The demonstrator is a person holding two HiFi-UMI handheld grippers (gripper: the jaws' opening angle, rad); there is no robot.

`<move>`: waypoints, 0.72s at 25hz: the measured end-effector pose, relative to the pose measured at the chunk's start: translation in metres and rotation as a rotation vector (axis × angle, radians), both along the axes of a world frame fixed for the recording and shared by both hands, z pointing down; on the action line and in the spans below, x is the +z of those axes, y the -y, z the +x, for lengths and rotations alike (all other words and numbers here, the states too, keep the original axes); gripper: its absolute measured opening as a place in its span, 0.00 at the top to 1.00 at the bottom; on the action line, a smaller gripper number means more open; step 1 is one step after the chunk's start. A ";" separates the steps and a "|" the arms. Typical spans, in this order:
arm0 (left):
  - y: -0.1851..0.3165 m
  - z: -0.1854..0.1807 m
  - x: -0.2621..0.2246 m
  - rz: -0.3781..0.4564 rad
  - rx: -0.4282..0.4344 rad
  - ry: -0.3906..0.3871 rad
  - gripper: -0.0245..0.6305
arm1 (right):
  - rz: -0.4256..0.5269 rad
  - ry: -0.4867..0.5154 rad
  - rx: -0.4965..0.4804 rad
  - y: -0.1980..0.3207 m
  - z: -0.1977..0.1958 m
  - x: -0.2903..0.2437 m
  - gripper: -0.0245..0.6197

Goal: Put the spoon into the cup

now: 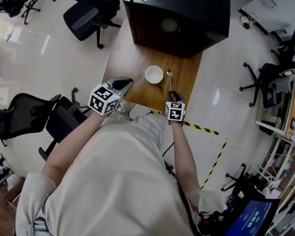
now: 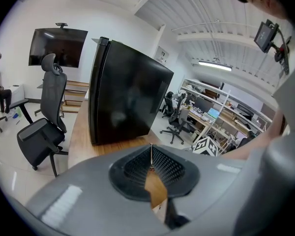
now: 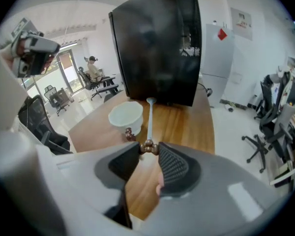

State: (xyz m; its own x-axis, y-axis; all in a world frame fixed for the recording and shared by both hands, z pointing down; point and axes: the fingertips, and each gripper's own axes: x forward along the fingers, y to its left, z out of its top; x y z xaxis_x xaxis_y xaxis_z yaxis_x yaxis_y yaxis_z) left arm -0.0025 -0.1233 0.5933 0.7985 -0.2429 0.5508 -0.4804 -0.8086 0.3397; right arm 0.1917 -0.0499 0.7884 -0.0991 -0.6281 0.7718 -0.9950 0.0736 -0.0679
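A white cup [image 1: 154, 74] [image 3: 126, 116] with a small brown handle stands on the wooden table [image 1: 132, 58]. My right gripper [image 1: 171, 94] [image 3: 148, 148] is shut on the brown end of the spoon's handle. The spoon [image 1: 169, 79] [image 3: 150, 119] sticks straight out from the jaws, just right of the cup, with its bowl toward the black box. My left gripper [image 1: 129, 82] [image 2: 151, 149] hovers over the table's near left corner, left of the cup, its jaws closed together with nothing between them.
A big black box [image 1: 179, 14] [image 2: 123, 97] [image 3: 157, 43] fills the far end of the table behind the cup. Office chairs [image 1: 91, 14] [image 1: 34, 117] stand on the tiled floor to the left. Yellow-black tape [image 1: 201, 128] marks the floor at the right.
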 end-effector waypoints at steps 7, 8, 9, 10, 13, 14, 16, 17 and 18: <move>0.000 -0.004 -0.004 0.003 -0.009 -0.020 0.95 | 0.048 0.025 -0.056 0.015 -0.020 -0.048 0.77; 0.000 -0.003 -0.004 0.003 -0.010 -0.025 0.95 | 0.050 0.026 -0.066 0.017 -0.022 -0.053 0.77; 0.000 -0.002 -0.004 0.003 -0.012 -0.030 0.95 | 0.048 0.025 -0.077 0.019 -0.025 -0.057 0.77; 0.002 -0.001 -0.005 0.004 -0.014 -0.035 0.95 | 0.044 0.025 -0.088 0.020 -0.027 -0.059 0.77; 0.005 0.000 -0.008 0.008 -0.020 -0.049 0.95 | 0.013 0.026 -0.117 0.024 -0.033 -0.061 0.77; 0.006 0.001 -0.009 0.009 -0.022 -0.052 0.95 | 0.002 0.025 -0.127 0.025 -0.034 -0.061 0.77; 0.006 0.002 -0.009 0.012 -0.027 -0.057 0.95 | -0.020 0.018 -0.151 0.026 -0.035 -0.060 0.77; 0.006 0.002 -0.009 0.013 -0.030 -0.058 0.95 | -0.032 0.014 -0.164 0.026 -0.037 -0.059 0.77; 0.007 0.002 -0.008 0.013 -0.032 -0.059 0.95 | -0.044 0.010 -0.175 0.026 -0.038 -0.058 0.77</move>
